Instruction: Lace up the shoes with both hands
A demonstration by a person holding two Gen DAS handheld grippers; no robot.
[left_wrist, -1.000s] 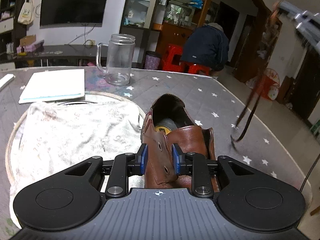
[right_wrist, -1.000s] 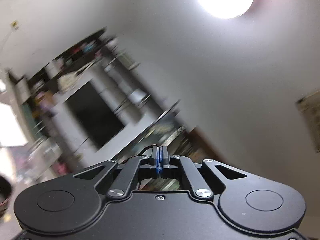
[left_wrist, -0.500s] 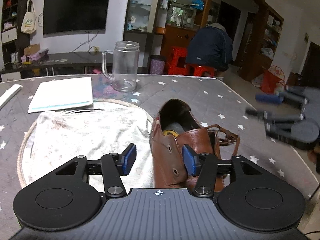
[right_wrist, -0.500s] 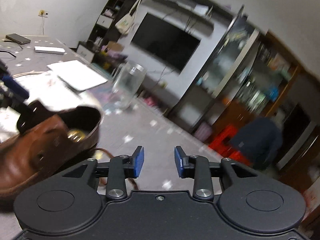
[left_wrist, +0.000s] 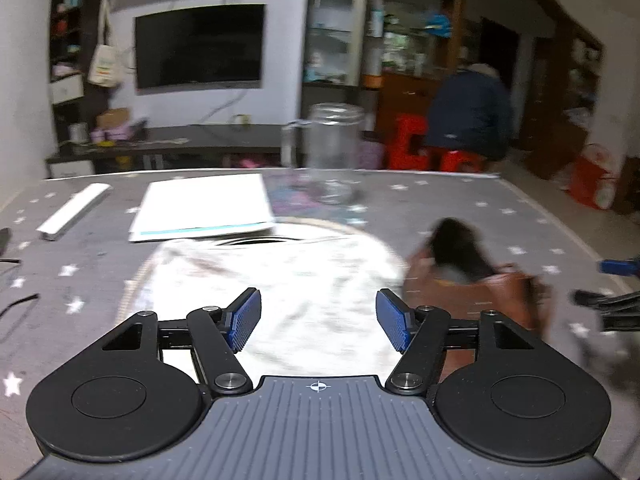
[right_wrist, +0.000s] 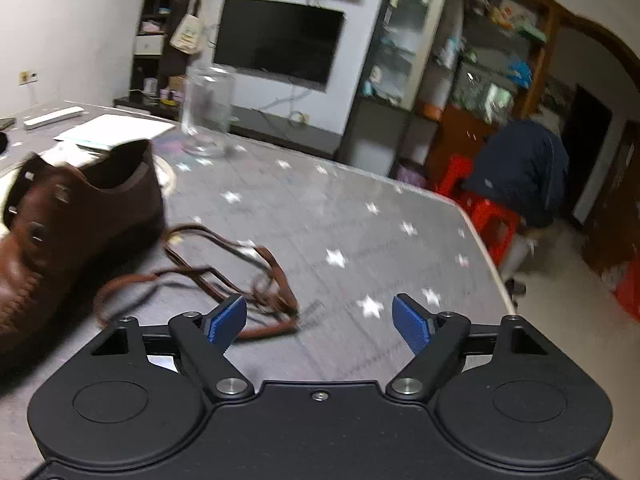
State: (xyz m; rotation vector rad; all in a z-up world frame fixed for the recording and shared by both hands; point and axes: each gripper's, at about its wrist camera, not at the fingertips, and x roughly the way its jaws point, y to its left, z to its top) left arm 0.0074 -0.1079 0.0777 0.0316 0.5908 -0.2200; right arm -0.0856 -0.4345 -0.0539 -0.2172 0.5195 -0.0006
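A brown leather shoe (left_wrist: 472, 292) lies on the grey star-patterned table, right of my left gripper (left_wrist: 318, 324), which is open and empty over a white cloth (left_wrist: 280, 280). In the right wrist view the shoe (right_wrist: 68, 220) is at the left, and its brown lace (right_wrist: 224, 276) lies loose in loops on the table beside it. My right gripper (right_wrist: 318, 322) is open and empty just above the lace's near end. It shows at the right edge of the left wrist view (left_wrist: 616, 288).
A glass mug (left_wrist: 334, 160) stands at the table's far side, a white paper pad (left_wrist: 204, 208) and a white bar (left_wrist: 74, 212) to its left. The table's right edge (right_wrist: 484, 248) drops to the floor. A person sits on red stools (right_wrist: 516, 176) beyond.
My left gripper let go of the shoe's flap, opened wide and shifted left over the cloth. My right gripper dropped the lace, opened and came down to the table.
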